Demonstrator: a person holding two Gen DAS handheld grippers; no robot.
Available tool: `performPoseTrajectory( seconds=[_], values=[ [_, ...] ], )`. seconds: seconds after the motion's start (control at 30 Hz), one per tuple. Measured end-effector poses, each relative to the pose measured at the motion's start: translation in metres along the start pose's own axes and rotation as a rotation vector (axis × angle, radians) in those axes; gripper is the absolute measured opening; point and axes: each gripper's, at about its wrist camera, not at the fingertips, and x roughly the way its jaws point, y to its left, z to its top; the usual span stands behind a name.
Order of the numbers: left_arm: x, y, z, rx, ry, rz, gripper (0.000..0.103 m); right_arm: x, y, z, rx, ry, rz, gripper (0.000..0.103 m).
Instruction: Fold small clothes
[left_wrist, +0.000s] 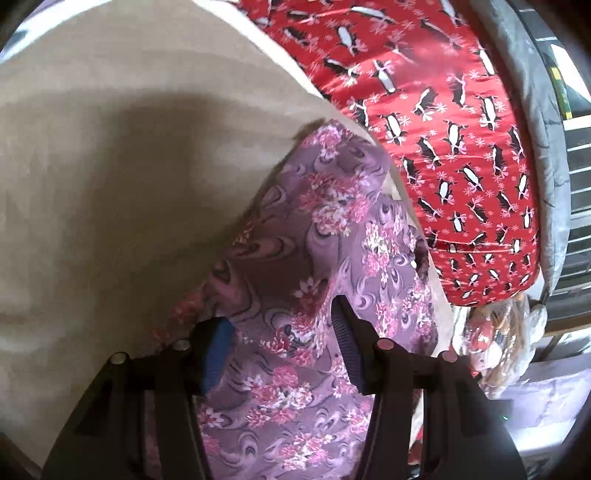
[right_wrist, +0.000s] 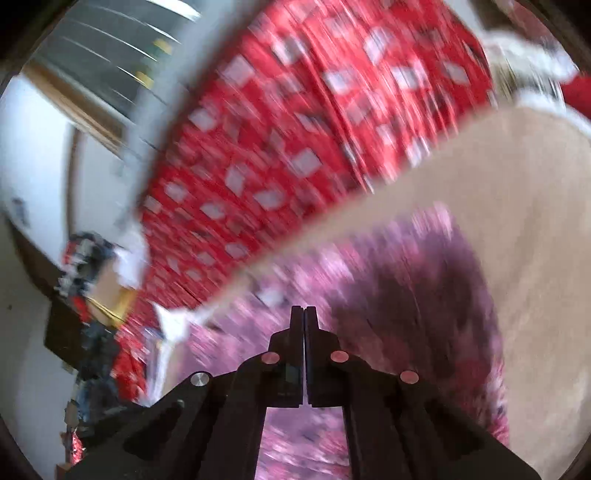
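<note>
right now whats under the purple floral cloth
The purple floral cloth lies on a beige surface, which shows bare beside it. Beyond its far edge is a red penguin-print fabric. Anything directly beneath the cloth is covered, so I can't tell.

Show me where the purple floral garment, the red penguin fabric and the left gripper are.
purple floral garment (left_wrist: 325, 229): left wrist view, its patterned middle.
red penguin fabric (left_wrist: 461, 147): left wrist view, the middle of the print.
left gripper (left_wrist: 282, 325): left wrist view, between its open fingers.
</note>
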Motion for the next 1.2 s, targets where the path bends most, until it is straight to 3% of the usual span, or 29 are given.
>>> performPoseTrajectory(
  seconds=[0.07,0.1,0.17,0.2,0.27,0.3,0.33,0.4,0.5,0.57,0.6,0.7,0.77,0.83,0.93,1.0,1.07,1.13,1.2],
  values=[
    [0.010,0.000,0.000,0.029,0.000,0.076,0.051,-0.015,-0.011,0.006,0.008,-0.040,-0.036,0.000],
    [0.019,0.001,-0.001,0.036,0.019,0.118,0.051,-0.015,-0.023,0.006,0.024,-0.019,-0.086,0.000],
    [0.022,0.002,-0.005,0.049,0.019,0.115,0.051,-0.006,-0.059,0.002,0.118,0.083,-0.184,0.001],
    [0.019,0.000,-0.007,0.064,0.007,0.115,0.051,-0.008,-0.067,0.000,0.150,0.096,-0.178,0.007],
    [0.018,-0.003,-0.008,0.070,0.008,0.109,0.051,-0.020,-0.065,-0.005,0.143,0.049,-0.121,0.008],
    [0.019,-0.003,-0.008,0.064,0.018,0.104,0.051,-0.022,-0.059,-0.006,0.123,0.030,-0.103,0.020],
    [0.019,-0.003,-0.009,0.063,0.022,0.103,0.051,-0.019,-0.051,-0.006,0.094,0.030,-0.099,0.039],
    [0.018,-0.004,-0.010,0.062,0.021,0.104,0.051,-0.005,-0.038,-0.007,0.034,0.059,-0.144,0.045],
    [0.016,-0.005,-0.010,0.065,0.023,0.096,0.051,0.027,-0.027,-0.011,-0.067,0.126,-0.272,0.045],
    [0.011,-0.005,-0.010,0.062,0.031,0.072,0.051,0.036,-0.022,-0.014,-0.106,0.155,-0.284,0.012],
    [0.008,-0.005,-0.009,0.063,0.029,0.057,0.051,0.034,-0.016,-0.012,-0.126,0.157,-0.226,0.004],
    [0.005,-0.005,-0.009,0.074,0.016,0.051,0.051,0.002,-0.002,-0.003,-0.136,0.057,-0.089,0.004],
    [0.012,-0.002,-0.008,0.074,0.022,0.083,0.051,-0.017,-0.009,0.005,-0.121,-0.006,-0.111,0.004],
    [0.023,0.003,-0.010,0.066,0.049,0.086,0.051,-0.016,-0.040,0.008,-0.051,0.032,-0.200,0.004],
    [0.013,-0.004,-0.018,0.125,0.040,0.100,0.051,-0.001,-0.075,-0.002,0.033,0.186,-0.283,0.006],
    [0.002,-0.011,-0.027,0.170,0.029,0.084,0.051,-0.017,-0.064,-0.003,0.010,0.127,-0.293,0.011],
    [-0.007,-0.022,-0.037,0.241,-0.004,0.092,0.051,-0.041,-0.042,-0.002,-0.053,0.032,-0.252,0.011],
    [-0.001,-0.034,-0.045,0.319,-0.035,0.159,0.053,-0.048,-0.027,-0.006,-0.101,0.002,-0.181,0.013],
    [0.023,-0.033,-0.051,0.337,0.030,0.238,0.053,-0.028,-0.019,-0.016,-0.137,0.112,-0.160,0.016]
  ],
)
